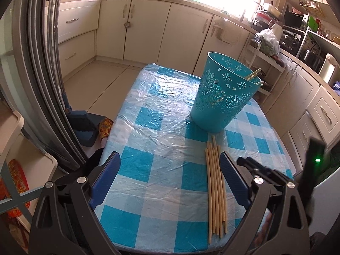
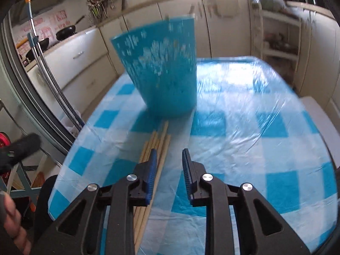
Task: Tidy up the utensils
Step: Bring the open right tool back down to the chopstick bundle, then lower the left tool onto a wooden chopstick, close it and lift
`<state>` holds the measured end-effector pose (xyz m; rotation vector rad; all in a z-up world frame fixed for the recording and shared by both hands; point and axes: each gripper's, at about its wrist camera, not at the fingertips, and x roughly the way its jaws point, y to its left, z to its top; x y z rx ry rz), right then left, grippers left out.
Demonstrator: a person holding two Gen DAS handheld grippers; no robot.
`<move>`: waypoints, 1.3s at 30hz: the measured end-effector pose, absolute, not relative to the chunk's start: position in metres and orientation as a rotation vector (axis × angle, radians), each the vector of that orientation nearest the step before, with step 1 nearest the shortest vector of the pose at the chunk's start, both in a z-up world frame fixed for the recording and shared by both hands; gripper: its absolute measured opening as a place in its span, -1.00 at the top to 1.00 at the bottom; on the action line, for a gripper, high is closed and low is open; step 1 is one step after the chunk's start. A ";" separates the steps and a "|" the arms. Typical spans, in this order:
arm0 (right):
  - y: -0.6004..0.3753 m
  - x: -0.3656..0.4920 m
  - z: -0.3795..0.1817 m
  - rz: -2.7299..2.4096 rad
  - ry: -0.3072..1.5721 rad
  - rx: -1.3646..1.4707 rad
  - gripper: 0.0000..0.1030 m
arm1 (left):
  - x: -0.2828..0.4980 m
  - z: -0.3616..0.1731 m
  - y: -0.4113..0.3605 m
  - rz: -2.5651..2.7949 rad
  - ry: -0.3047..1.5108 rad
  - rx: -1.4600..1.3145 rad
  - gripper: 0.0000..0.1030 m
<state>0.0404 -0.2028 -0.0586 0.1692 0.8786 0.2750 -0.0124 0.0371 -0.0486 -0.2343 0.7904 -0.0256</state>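
A teal cut-out basket point(image 1: 223, 97) stands upright on the blue-checked table point(image 1: 148, 140), with chopstick ends showing at its rim. Several pale wooden chopsticks point(image 1: 215, 189) lie side by side in front of it. My left gripper point(image 1: 170, 170) is open and empty; its right finger is just right of the chopsticks. In the right wrist view the basket point(image 2: 161, 70) is blurred, and the chopsticks point(image 2: 155, 148) run under the left finger of my right gripper point(image 2: 170, 161), which is open a little and empty, above the table point(image 2: 244, 127).
Cream kitchen cabinets point(image 1: 148, 29) line the far walls. A dustpan and brush point(image 1: 85, 125) stand on the floor left of the table. A white shelf rack point(image 2: 278, 40) stands behind the table on the right. The left gripper's body point(image 2: 19, 148) shows at the left.
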 end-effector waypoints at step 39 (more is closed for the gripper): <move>-0.236 0.027 -0.091 0.261 0.939 0.094 0.84 | 0.050 -0.125 -0.025 -0.079 1.024 -0.061 -0.76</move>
